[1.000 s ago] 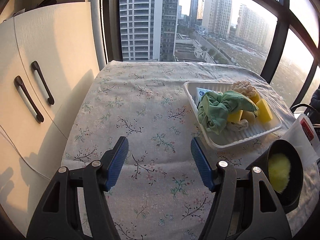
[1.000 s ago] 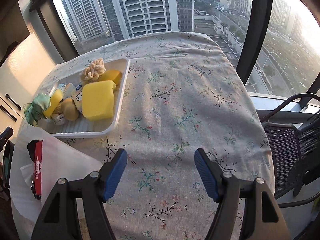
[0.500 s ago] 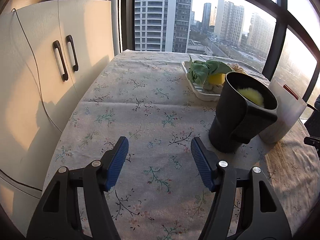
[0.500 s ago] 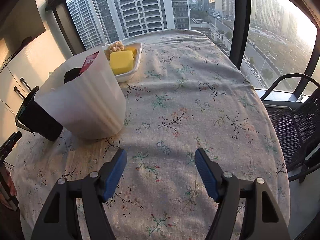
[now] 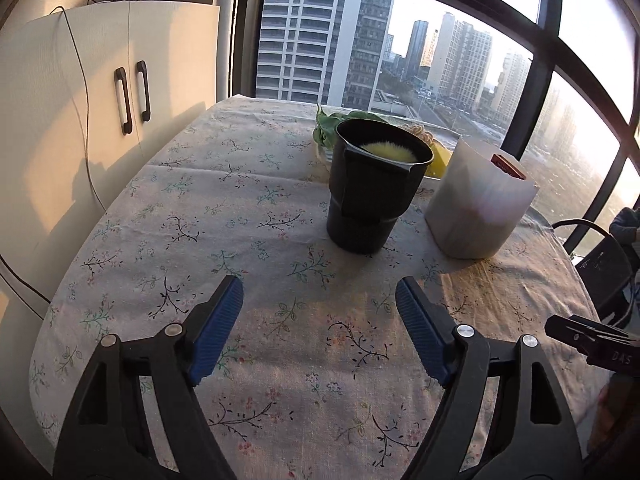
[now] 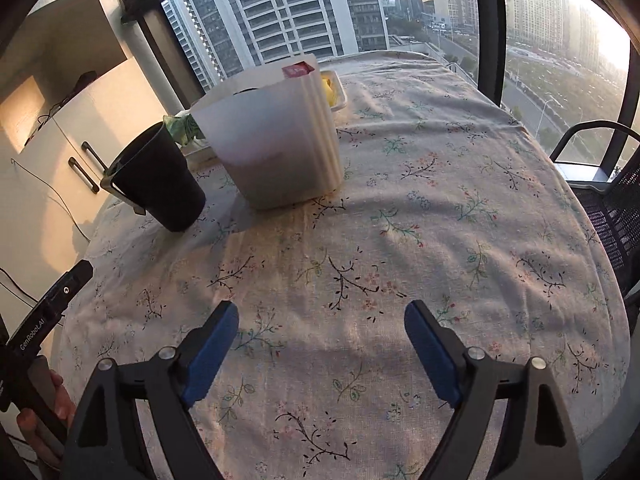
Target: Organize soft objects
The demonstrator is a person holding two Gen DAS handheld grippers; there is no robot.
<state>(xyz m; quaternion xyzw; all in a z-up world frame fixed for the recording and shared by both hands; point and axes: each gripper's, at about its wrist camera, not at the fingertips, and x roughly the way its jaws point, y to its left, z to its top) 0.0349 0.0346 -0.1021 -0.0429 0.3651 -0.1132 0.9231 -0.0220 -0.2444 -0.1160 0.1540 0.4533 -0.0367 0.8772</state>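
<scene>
A black cup (image 5: 374,190) holds a yellow fluffy item (image 5: 387,151) and stands mid-table; it also shows in the right wrist view (image 6: 160,182). A white ribbed container (image 5: 478,208) with a red packet (image 5: 509,166) stands to its right, also in the right wrist view (image 6: 276,140). Behind them a white tray (image 6: 338,96) holds a green cloth (image 5: 326,126) and yellow sponges, mostly hidden. My left gripper (image 5: 319,322) is open and empty, well short of the cup. My right gripper (image 6: 321,338) is open and empty over bare tablecloth.
The floral tablecloth (image 5: 224,208) covers a rounded table. A white cabinet (image 5: 80,120) with dark handles stands at the left. Windows lie behind. A black mesh chair (image 6: 608,200) stands at the right edge. The other gripper's body (image 6: 48,304) shows at the left.
Both grippers have pulled back from the tray toward the near table edge and dropped lower. The cup and container now stand between them and the tray. Both stay open.
</scene>
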